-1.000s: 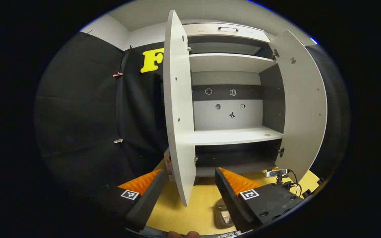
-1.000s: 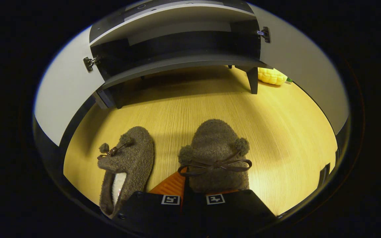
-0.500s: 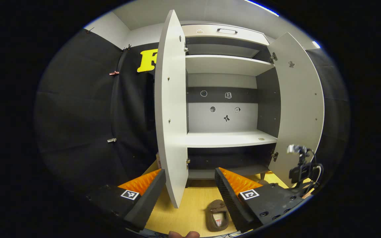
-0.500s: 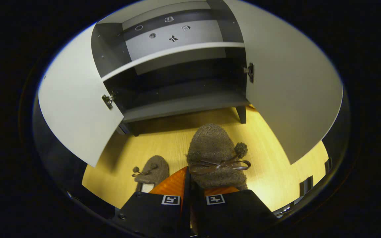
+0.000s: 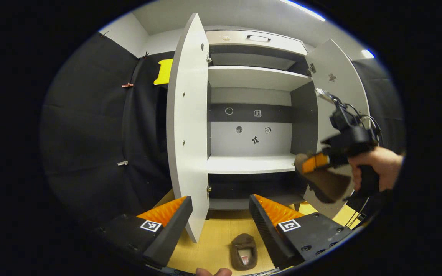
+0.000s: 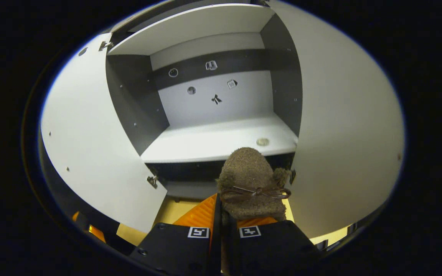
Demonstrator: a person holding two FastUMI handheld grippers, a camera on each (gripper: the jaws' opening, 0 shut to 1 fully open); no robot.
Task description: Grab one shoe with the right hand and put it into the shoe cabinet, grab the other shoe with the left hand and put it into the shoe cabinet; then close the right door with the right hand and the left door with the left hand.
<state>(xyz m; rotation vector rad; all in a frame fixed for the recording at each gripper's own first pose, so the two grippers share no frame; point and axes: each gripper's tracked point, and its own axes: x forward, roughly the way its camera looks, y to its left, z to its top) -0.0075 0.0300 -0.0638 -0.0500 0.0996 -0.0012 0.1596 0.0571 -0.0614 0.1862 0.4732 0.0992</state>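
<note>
A fuzzy brown slipper (image 6: pixel 249 180) with a dark bow is pinched at its heel in my right gripper (image 6: pixel 223 209), which is shut on it. It hangs in the air in front of the open shoe cabinet, toe pointing at the pale middle shelf (image 6: pixel 205 142). In the left gripper view, a hand holds that right gripper (image 5: pixel 308 165) with the slipper (image 5: pixel 324 186) beside the right door (image 5: pixel 334 80). The other slipper (image 5: pixel 244 251) lies on the wooden floor (image 5: pixel 211 241). My left gripper (image 5: pixel 219 198) is open above it, holding nothing.
Both cabinet doors stand wide open; the left door (image 5: pixel 186 134) swings out toward my left gripper. A small round disc (image 6: pixel 262 142) lies on the middle shelf. The dark bottom shelf (image 5: pixel 244 188) sits below it, an upper shelf (image 5: pixel 255 76) above.
My right gripper has lifted the slipper from floor level up to the middle shelf's height, coming into the left gripper view. The left gripper drifted slightly right and back.
</note>
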